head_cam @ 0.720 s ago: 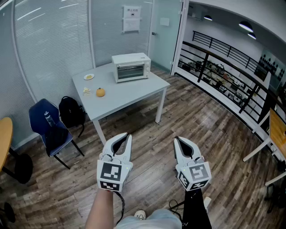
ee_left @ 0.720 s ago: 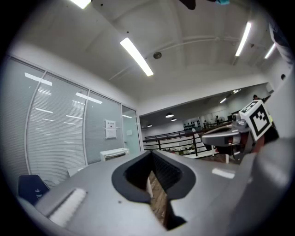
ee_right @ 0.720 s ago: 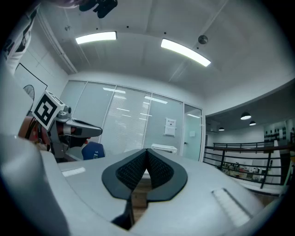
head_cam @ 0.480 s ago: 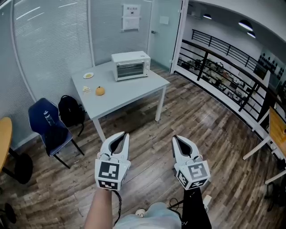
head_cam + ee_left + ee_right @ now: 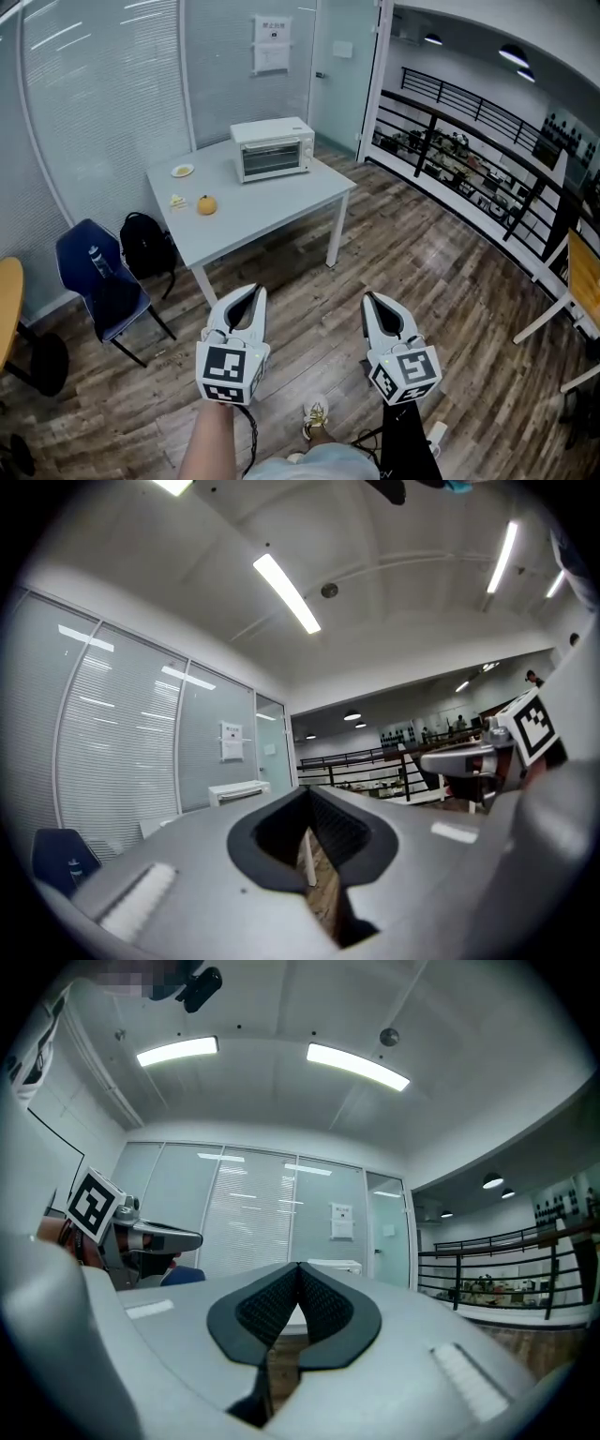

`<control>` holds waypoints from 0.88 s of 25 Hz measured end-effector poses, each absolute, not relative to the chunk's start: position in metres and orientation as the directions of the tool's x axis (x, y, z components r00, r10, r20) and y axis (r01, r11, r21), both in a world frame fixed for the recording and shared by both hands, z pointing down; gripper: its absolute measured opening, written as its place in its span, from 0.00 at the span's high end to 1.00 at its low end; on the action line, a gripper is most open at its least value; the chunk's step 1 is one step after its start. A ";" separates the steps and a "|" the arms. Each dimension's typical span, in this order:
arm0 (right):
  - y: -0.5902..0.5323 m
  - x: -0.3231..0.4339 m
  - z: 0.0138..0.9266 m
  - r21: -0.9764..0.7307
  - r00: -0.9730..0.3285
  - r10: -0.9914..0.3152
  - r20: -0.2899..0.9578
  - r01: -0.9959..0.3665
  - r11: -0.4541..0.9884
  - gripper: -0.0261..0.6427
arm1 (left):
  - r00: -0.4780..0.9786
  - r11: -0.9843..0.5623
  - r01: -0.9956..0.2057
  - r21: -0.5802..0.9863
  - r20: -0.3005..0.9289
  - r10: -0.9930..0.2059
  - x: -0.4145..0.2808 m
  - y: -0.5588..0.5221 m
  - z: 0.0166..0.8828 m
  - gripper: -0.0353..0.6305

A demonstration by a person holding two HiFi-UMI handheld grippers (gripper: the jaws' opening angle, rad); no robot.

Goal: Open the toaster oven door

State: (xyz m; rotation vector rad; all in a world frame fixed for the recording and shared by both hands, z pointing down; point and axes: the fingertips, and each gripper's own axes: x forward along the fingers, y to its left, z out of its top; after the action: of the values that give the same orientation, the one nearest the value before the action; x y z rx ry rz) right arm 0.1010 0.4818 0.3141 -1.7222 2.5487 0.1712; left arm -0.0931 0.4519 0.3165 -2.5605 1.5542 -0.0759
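Note:
The white toaster oven (image 5: pixel 273 148) stands with its door closed at the far end of a grey table (image 5: pixel 272 208), several steps away from me. Both grippers hang low over the wooden floor, far short of the table. My left gripper (image 5: pixel 258 292) is shut with nothing in it, its tips pointing toward the table. My right gripper (image 5: pixel 369 298) is likewise shut and empty. In the left gripper view the toaster oven (image 5: pixel 234 791) shows small beyond the left gripper (image 5: pixel 307 793). The right gripper view shows the toaster oven (image 5: pixel 330 1266) just past the right gripper (image 5: pixel 298 1267).
On the table lie an orange (image 5: pixel 206 204), a small plate (image 5: pixel 182 171) and a small food piece (image 5: pixel 177 200). A blue chair (image 5: pixel 98 272) and black backpack (image 5: pixel 145 246) stand left of the table. A black railing (image 5: pixel 469 122) runs along the right.
The view has shifted slightly as the person steps forward; a shoe now shows below between the grippers. Both grippers stay shut and sit a little lower in view.

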 end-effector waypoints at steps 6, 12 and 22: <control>0.433 0.110 0.317 0.053 -0.385 -0.914 -0.126 -0.923 0.382 0.96 | 0.455 -0.448 -0.884 -0.138 -0.028 -0.890 -0.084 0.405 0.321 0.86; 0.375 0.128 0.321 0.037 -0.401 -0.907 -0.130 -0.916 0.400 0.96 | 0.438 -0.431 -0.892 -0.134 -0.025 -0.899 -0.068 0.351 0.321 0.86; 0.256 0.152 0.321 0.034 -0.441 -0.888 -0.127 -0.897 0.441 0.96 | 0.400 -0.394 -0.910 -0.131 -0.023 -0.916 -0.044 0.240 0.322 0.86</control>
State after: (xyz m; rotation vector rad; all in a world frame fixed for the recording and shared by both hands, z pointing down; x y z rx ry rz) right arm 0.1515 0.2560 0.3214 -1.6087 2.5892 0.1465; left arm -0.0441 0.2397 0.3220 -2.5242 1.6553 -0.0796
